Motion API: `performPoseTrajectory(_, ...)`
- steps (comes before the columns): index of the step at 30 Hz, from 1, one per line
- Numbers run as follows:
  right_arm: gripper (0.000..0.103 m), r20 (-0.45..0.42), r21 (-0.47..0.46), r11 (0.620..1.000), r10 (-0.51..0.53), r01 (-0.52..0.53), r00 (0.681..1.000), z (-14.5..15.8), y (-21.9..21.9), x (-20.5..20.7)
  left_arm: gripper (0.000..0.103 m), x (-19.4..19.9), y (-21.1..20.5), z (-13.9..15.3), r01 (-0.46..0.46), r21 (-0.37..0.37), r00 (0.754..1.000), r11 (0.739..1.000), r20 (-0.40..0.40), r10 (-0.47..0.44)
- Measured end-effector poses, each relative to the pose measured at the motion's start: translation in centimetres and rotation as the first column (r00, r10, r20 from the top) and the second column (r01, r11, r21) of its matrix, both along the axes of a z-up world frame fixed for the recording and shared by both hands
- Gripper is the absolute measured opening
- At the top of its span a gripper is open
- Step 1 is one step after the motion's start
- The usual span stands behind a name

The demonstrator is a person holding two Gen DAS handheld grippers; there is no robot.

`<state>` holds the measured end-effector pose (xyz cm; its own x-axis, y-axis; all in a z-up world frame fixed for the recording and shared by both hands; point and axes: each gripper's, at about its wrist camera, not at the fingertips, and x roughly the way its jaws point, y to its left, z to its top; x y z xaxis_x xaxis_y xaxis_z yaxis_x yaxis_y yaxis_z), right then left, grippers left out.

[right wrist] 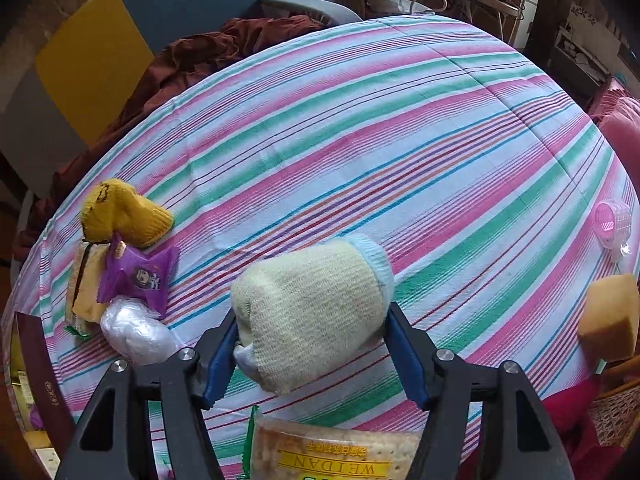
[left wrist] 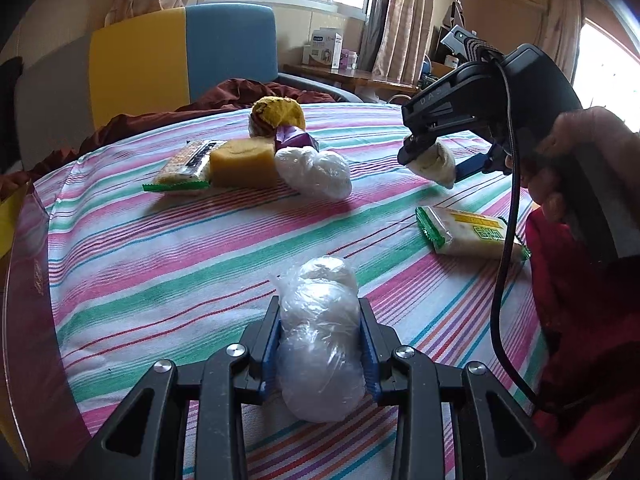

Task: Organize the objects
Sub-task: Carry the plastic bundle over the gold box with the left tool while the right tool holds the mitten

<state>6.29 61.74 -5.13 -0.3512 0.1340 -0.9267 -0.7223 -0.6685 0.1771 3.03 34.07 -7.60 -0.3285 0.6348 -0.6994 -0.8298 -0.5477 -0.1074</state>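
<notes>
My left gripper [left wrist: 320, 308] is shut on a white plastic-wrapped bundle [left wrist: 320, 344] that rests on the striped cloth [left wrist: 160, 260]. Held by a hand [left wrist: 576, 152], my right gripper [right wrist: 312, 316] is shut on a rolled cream sock with a pale blue cuff [right wrist: 316, 300]. It hangs above the cloth at the right of the left wrist view, the sock [left wrist: 438, 162] in its grip. Farther back lies a pile: a cracker packet [left wrist: 186, 164], a yellow sponge block [left wrist: 244, 162], another white bundle [left wrist: 316, 172], a purple packet [left wrist: 294, 138] and a mustard sock roll [left wrist: 278, 116]. A second cracker packet [left wrist: 468, 236] lies under the right gripper.
A small pink basket [right wrist: 612, 224] and another yellow sponge block [right wrist: 610, 316] sit near the cloth's right edge. A dark red blanket [right wrist: 192, 52] and a yellow and blue chair [left wrist: 160, 60] stand behind the table. A dark red box [right wrist: 40, 380] borders the left edge.
</notes>
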Motion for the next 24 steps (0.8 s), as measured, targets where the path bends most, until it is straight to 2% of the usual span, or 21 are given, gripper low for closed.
performPoseTrajectory(3,0.068,-0.023,-0.015,1.0,0.014,-0.015,1.0,0.5,-1.2,-0.3,0.034,0.5,-0.4,0.3,-0.012,-0.032,1.0,0.999,-0.028,0.011)
performPoseTrajectory(5,0.068,-0.029,-0.014,1.0,0.02,-0.02,0.999,0.8,-1.7,-0.6,0.034,0.6,-1.0,0.7,-0.025,-0.037,1.0,0.999,-0.012,0.024)
performPoseTrajectory(15,0.068,-0.061,0.005,1.0,0.027,-0.027,0.998,2.0,-1.8,0.0,0.034,1.4,-4.8,6.0,-0.069,0.038,0.997,0.997,-0.031,0.07)
performPoseTrajectory(20,0.068,-0.082,0.016,0.999,0.038,-0.037,0.996,1.9,-1.9,-1.5,0.035,-0.2,-8.7,8.1,-0.144,0.061,0.989,0.988,-0.013,0.145)
performPoseTrajectory(24,0.068,-0.09,0.023,0.999,0.048,-0.046,0.995,2.0,-2.2,-2.0,0.035,-2.6,-13.3,9.2,-0.249,0.072,0.969,0.966,0.009,0.249)
